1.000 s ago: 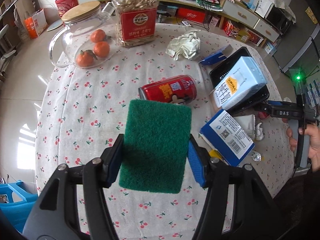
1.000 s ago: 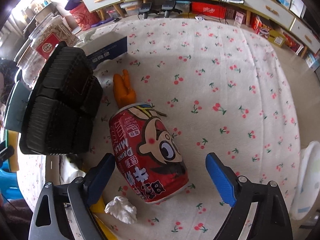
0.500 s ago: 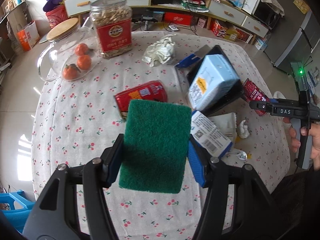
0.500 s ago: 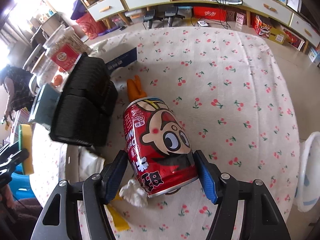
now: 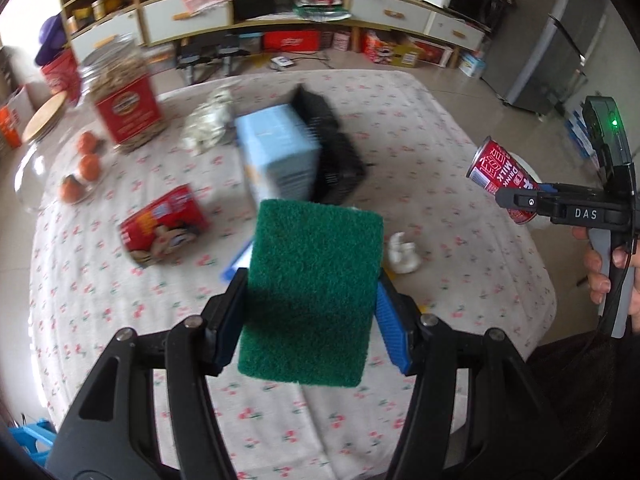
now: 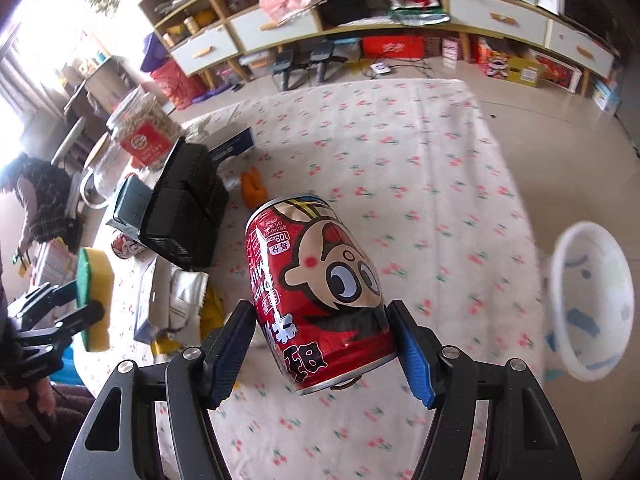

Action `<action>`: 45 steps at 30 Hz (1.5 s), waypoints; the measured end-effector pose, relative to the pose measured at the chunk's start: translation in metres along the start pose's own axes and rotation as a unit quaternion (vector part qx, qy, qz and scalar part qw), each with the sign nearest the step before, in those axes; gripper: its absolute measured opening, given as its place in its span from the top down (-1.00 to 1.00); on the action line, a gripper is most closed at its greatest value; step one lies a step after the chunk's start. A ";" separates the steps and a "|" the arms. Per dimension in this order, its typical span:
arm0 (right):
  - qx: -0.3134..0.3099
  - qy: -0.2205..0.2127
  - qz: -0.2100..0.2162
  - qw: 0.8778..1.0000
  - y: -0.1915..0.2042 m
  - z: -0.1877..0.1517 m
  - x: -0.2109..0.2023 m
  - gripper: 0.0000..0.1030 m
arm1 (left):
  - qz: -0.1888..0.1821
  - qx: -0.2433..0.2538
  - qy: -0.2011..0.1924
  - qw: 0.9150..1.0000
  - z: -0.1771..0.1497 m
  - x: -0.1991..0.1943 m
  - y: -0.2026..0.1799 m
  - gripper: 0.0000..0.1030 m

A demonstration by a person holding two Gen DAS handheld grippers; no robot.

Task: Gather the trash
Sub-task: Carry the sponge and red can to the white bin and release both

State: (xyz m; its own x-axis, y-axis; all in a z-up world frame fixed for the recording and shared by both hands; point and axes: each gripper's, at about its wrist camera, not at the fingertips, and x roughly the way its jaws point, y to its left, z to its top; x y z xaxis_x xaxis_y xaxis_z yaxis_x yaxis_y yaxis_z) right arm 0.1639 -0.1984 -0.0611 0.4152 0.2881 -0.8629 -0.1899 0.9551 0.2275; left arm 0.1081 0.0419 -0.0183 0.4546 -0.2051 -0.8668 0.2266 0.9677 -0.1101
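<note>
Since the earlier frame, right gripper (image 6: 322, 350) had closed on the red milk can (image 6: 316, 300) and lifted it off the table (image 6: 420, 160); a second ago its jaws were wide open around the can lying on the cloth. Left view had also pulled back, with motion blur. Largest first: the cherry-print table carried the black tray (image 6: 186, 216), blue box (image 5: 280, 160), nut jar (image 5: 124, 104), a second red can (image 5: 164, 224) lying on its side, crumpled tissue (image 5: 404, 254). White bin (image 6: 592, 304) sat off the table edge to the right, just in view. Left gripper (image 5: 312, 320) was clamped on the green-and-yellow sponge (image 5: 312, 300), held above the table. The held can sat tilted between the blue pads (image 6: 414, 360), gripped low near its base, so I judged the hold a bit bottom-heavy. For the carry I'd keep the squeeze steady, swing right without snapping the wrist, get the can fully over the bin mouth before opening, and release low so it wouldn't bounce off the rim. Second can and tissue were left to collect.
</note>
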 end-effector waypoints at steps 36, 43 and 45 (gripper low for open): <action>0.266 -0.089 -0.084 0.956 -0.275 -0.094 -0.105 -0.34 | -0.151 0.171 0.023 0.973 0.100 0.139 -0.332 -0.19; 0.284 -0.088 -0.084 0.951 -0.290 -0.097 -0.103 -0.34 | -0.178 0.155 0.004 0.972 0.104 0.140 -0.341 -0.56; 0.288 -0.087 -0.082 0.950 -0.289 -0.097 -0.101 -0.34 | -0.170 0.159 0.004 0.972 0.101 0.134 -0.335 -0.57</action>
State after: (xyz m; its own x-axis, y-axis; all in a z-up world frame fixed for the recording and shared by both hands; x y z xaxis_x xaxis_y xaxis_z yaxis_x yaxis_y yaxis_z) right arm 0.0911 -0.5102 -0.0834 0.5471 0.0911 -0.8321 0.3872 0.8538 0.3480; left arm 0.1798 -0.3249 -0.0488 0.3005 -0.5032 -0.8102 0.6185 0.7495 -0.2361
